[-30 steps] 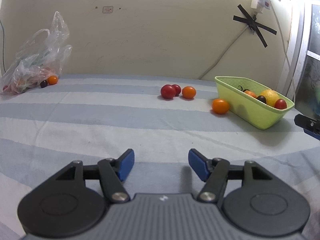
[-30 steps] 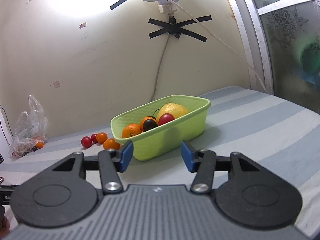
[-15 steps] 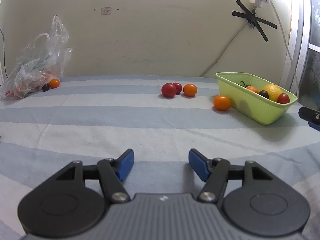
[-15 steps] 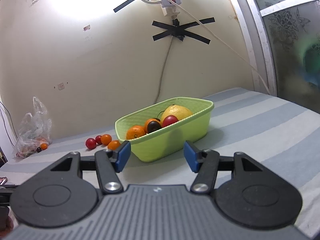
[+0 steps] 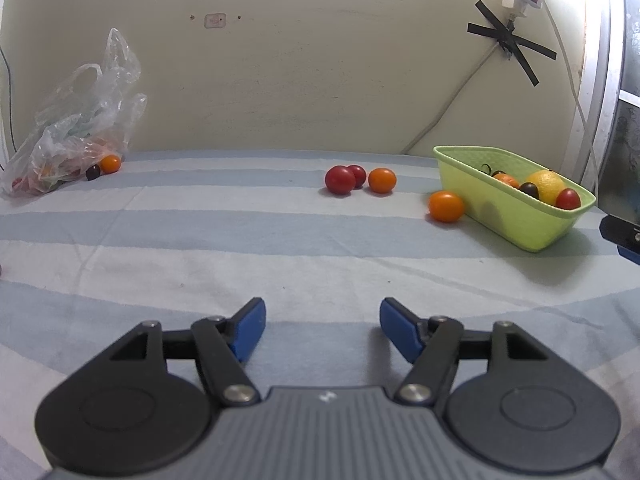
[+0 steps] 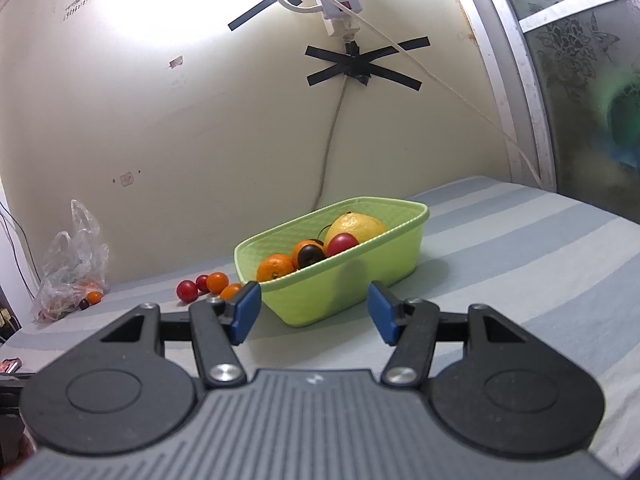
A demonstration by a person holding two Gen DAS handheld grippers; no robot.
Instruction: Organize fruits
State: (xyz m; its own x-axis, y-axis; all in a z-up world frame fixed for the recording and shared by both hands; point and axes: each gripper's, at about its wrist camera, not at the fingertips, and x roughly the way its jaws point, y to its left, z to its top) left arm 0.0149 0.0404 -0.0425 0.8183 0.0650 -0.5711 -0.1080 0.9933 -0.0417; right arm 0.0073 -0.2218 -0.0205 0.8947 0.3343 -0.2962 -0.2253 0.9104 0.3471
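A green basket (image 5: 516,216) stands at the right on the striped cloth; it also shows in the right wrist view (image 6: 360,276). It holds a lemon (image 6: 354,226), oranges and small tomatoes. An orange tomato (image 5: 446,207) lies beside its left end. Two red tomatoes (image 5: 340,179) and an orange one (image 5: 382,180) lie together further left. My left gripper (image 5: 322,330) is open and empty, well short of the fruit. My right gripper (image 6: 314,310) is open and empty, just in front of the basket.
A clear plastic bag (image 5: 76,136) with more fruit lies at the far left against the wall, with an orange tomato (image 5: 110,163) and a dark one at its mouth. A cable and power strip (image 6: 340,12) hang on the wall behind the basket.
Both grippers have drifted slightly; the right view has tilted and pulled a little nearer the basket. Both stay open. No fruit has moved.
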